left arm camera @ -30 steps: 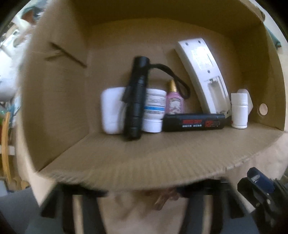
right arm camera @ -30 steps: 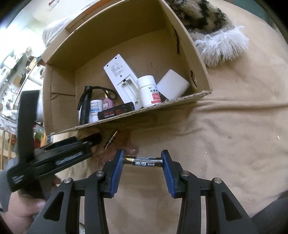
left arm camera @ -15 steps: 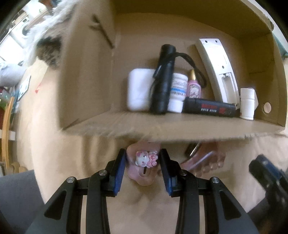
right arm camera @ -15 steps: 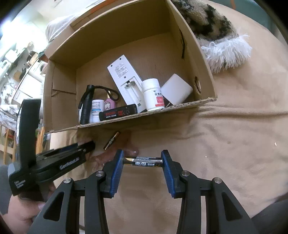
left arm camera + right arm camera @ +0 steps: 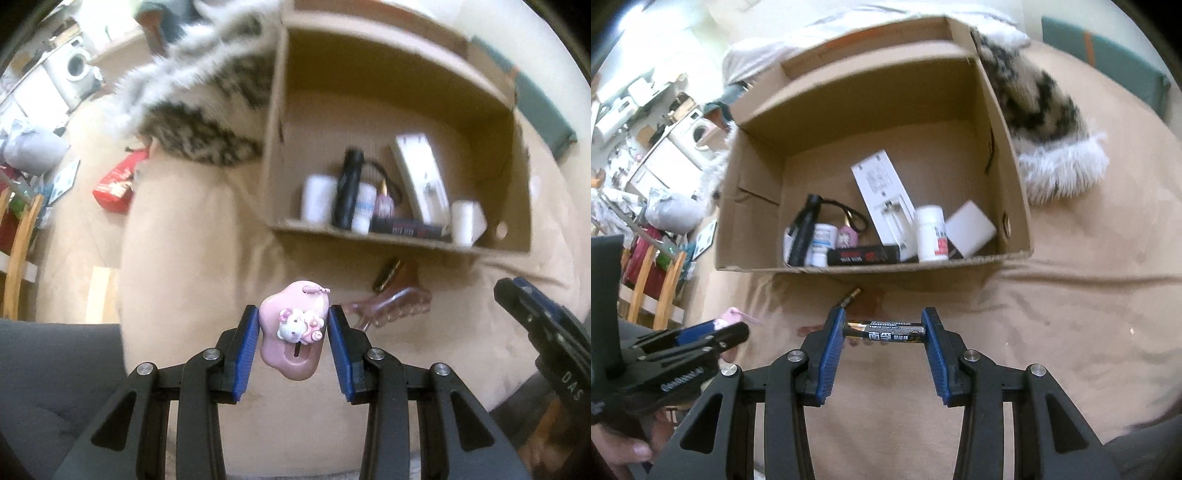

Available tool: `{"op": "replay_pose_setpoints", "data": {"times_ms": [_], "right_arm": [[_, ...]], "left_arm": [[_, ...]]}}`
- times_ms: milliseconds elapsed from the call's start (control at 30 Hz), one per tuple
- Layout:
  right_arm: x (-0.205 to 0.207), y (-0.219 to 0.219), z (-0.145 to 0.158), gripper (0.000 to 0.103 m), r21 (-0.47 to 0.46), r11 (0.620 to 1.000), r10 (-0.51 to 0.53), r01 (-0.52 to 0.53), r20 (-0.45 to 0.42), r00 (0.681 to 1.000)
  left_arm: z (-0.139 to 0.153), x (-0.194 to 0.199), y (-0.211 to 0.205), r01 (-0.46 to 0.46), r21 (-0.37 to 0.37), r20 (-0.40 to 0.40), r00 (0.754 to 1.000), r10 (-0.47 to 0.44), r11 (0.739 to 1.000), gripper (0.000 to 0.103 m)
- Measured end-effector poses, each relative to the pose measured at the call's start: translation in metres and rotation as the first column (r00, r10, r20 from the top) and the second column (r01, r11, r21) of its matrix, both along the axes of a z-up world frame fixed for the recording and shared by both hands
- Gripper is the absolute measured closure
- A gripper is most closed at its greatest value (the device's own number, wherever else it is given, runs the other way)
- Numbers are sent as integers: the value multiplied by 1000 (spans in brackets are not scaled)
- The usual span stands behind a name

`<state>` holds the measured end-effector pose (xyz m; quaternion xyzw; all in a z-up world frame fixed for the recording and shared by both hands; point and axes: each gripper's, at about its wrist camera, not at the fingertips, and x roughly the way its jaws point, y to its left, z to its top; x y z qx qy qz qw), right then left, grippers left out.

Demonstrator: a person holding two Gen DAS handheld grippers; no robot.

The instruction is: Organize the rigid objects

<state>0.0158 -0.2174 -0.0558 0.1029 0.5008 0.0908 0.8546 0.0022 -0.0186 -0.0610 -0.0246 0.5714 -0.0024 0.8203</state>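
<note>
Left gripper (image 5: 292,334) clamps pink clip (image 5: 291,332); right gripper (image 5: 885,332) clamps battery (image 5: 885,331)

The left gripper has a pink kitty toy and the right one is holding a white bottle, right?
Not quite. The left gripper does hold the pink kitty toy, but the right gripper holds a battery, as the right wrist view shows. The white bottle is in the box.

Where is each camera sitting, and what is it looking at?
Left wrist: rides the left gripper, looking down its fingers at a pink charm they hold; the right gripper shows at the right edge.
Right wrist: rides the right gripper, fingers holding a battery; a hand shows.
Both see the cardboard box.
</note>
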Motion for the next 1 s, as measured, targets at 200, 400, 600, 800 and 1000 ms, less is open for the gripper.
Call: {"op": "replay_pose_setpoints", "data": {"times_ms": [200,400,600,800,1000], "right_arm": [[-5,4,35,59,-16,999,42,-41,132,990],[20,7,55,59,-14,998,63,-62,170,983],[60,7,68,59,-41,994,106,-100,184,977],[96,8,62,59,-59,991,130,-121,174,976],[109,5,27,59,-55,992,122,-117,100,987]], "left_arm": [[51,2,4,-26,-15,108,994,27,1000,69],[78,38,-8,7,-31,185,983,-1,1000,69],[89,82,-19,27,-49,208,978,-16,998,69],[82,114,-35,51,-47,206,978,-41,998,69],[41,131,-42,60,-23,167,984,-55,998,77]]}}
